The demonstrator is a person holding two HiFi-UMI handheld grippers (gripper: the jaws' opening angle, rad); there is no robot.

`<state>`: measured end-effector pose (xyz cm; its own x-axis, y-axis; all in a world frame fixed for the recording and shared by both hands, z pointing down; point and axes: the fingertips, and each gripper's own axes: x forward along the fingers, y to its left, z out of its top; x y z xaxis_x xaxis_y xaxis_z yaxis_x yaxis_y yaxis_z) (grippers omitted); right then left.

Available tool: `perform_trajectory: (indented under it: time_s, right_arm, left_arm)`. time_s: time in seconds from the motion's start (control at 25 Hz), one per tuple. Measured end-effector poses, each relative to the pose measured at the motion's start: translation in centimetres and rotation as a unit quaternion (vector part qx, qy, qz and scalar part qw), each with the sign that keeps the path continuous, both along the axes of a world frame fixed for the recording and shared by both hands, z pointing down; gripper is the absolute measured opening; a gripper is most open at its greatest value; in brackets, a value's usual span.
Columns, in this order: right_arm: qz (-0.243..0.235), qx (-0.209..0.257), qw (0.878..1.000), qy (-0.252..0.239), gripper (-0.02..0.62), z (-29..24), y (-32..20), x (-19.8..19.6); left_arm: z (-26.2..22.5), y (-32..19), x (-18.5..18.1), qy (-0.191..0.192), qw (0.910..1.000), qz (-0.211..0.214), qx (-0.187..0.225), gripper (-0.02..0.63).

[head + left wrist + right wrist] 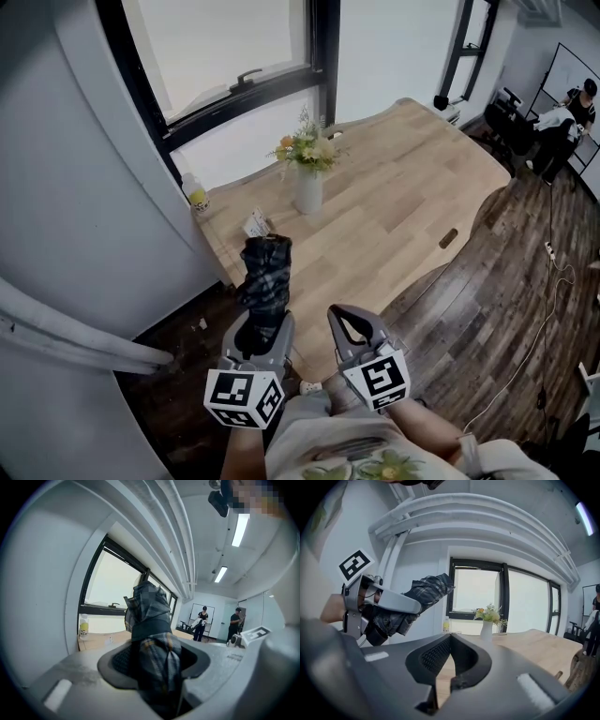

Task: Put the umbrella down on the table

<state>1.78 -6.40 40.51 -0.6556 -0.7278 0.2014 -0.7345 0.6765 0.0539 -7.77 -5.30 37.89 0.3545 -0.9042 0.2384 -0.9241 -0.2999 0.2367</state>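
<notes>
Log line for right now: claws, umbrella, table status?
left claw: shut on folded umbrella | right claw: shut, empty | umbrella: in air, not yet on table

We lose the lower end of the umbrella [266, 272] inside the left gripper [261, 323]; print on the bottle [197, 194] at a corner of the surface [394, 206] is too small.

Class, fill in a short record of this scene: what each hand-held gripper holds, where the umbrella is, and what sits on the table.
Left hand-held gripper: shut on the folded plaid umbrella
Right hand-held gripper: shut, empty
Umbrella: in the air, not yet on the table
Table: wooden; bears a vase of flowers and a small bottle near the window
</notes>
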Motion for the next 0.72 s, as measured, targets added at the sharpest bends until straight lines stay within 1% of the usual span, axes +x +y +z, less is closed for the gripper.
perform_trajectory:
  time_s: [0.32, 0.72]
  right_arm:
    - [0.01, -0.005, 1.0, 0.009, 0.0, 0.9, -2.2, -1.4]
    - [0.021, -0.01, 1.0, 0.014, 0.0, 1.9, -2.8, -2.5]
  left_arm:
    - [1.6, -1.7, -1.7, 0.007, 0.9996, 0.02, -0.02, 0.21]
    - [3.1, -2.3, -2.1, 0.006, 0.9985, 0.044, -0.031, 0.21]
